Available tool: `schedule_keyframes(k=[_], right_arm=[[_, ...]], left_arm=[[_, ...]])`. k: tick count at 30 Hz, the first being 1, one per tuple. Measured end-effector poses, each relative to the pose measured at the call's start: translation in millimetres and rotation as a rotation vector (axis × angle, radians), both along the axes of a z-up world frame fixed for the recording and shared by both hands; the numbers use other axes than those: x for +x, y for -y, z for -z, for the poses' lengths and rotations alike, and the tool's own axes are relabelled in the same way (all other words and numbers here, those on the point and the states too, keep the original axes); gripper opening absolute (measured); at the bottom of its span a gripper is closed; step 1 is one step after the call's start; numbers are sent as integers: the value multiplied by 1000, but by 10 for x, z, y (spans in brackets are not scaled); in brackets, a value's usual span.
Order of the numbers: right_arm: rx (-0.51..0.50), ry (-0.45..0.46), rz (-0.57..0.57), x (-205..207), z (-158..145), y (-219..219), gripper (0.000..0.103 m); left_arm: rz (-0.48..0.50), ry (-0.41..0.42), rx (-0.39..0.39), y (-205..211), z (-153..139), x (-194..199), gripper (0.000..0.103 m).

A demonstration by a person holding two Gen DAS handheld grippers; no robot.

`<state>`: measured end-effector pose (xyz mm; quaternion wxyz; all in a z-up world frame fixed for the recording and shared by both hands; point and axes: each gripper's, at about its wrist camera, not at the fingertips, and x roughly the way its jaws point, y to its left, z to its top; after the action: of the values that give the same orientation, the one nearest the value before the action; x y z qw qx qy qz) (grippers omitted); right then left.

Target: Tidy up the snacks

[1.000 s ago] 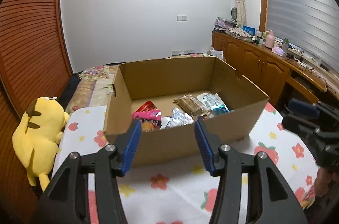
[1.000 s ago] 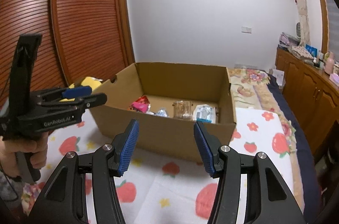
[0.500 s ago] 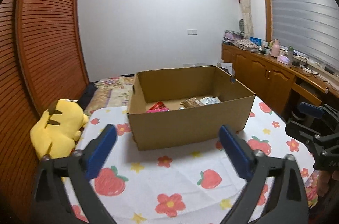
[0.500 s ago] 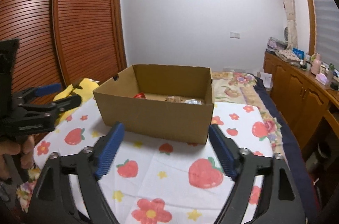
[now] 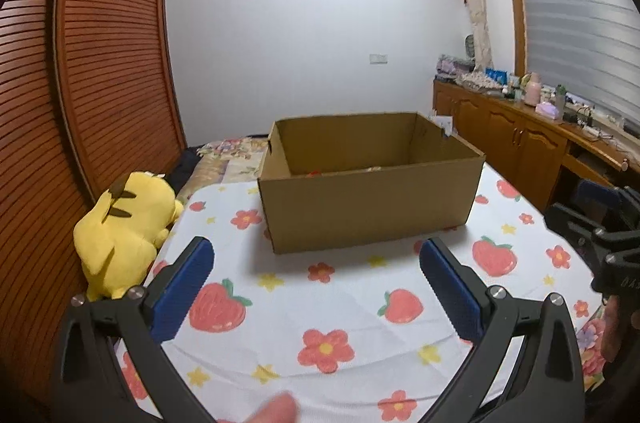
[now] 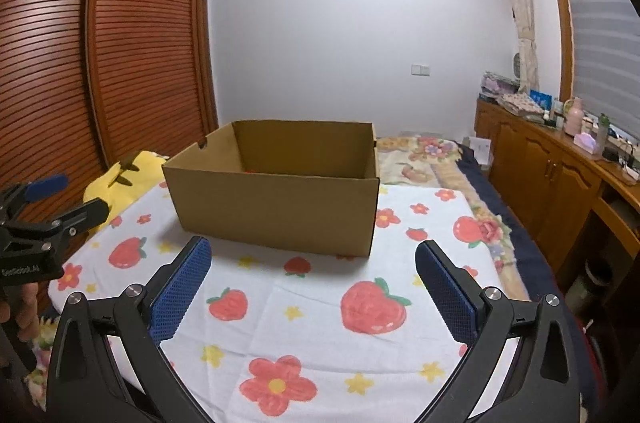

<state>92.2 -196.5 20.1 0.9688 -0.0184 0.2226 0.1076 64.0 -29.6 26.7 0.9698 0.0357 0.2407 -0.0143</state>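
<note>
Both tongs spread to full width, nothing between the pads, nothing touched. Left gripper [image 5: 316, 255]: jaws just opened, wide by half a second ago, empty. Right gripper [image 6: 313, 257]: jaws opening right up to now, empty too.

Around them, big to small:
- Louvred wooden wardrobe [image 5: 100, 63] along the wall, left of both tongs.
- Bed cover [image 5: 340, 303], white with strawberries and flowers, directly under and ahead of both pairs of pads.
- Wooden cabinet run [image 6: 560, 163] to the right, cluttered top.
- Cardboard box [image 5: 372, 199], open top, straight ahead of both tongs, well apart from the pads. Near wall faces the left gripper; the right gripper sees a corner of it.
- Yellow plush toy [image 5: 124, 227] ahead-left of the left gripper, beside the cover's edge, between box and wardrobe.
- Snacks [image 5: 316, 173]: inside the box, only slivers of red and tan show over the near wall in the left view; the wall hides the rest.

Each gripper shows at the edge of the other's view, with part of the holding hand [image 6: 20, 307] below the left one.

Path from pads to box is bare cover.
</note>
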Motion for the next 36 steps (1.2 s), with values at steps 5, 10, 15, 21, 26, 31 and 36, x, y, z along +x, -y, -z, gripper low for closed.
schedule_keyframes(k=[5, 10, 15, 21, 26, 31, 36], right_arm=[[-9, 2, 12, -6, 27, -5, 103], [-13, 1, 21, -5, 56, -4, 103], [-14, 2, 21, -15, 59, -3, 103], [-19, 7, 25, -33, 62, -7, 103], [-20, 7, 25, -33, 62, -5, 103], [-20, 7, 26, -30, 65, -5, 103], [-14, 11, 28, -34, 67, -1, 103]], left_arm=[[-2, -8, -11, 0, 62, -23, 103], [-4, -14, -34, -49, 85, -25, 103], [-7, -13, -34, -57, 89, -25, 103], [-1, -12, -33, -56, 81, -41, 103], [2, -11, -40, -61, 73, -54, 103], [0, -6, -43, -57, 60, -64, 103], [-2, -3, -41, -53, 56, -72, 103]])
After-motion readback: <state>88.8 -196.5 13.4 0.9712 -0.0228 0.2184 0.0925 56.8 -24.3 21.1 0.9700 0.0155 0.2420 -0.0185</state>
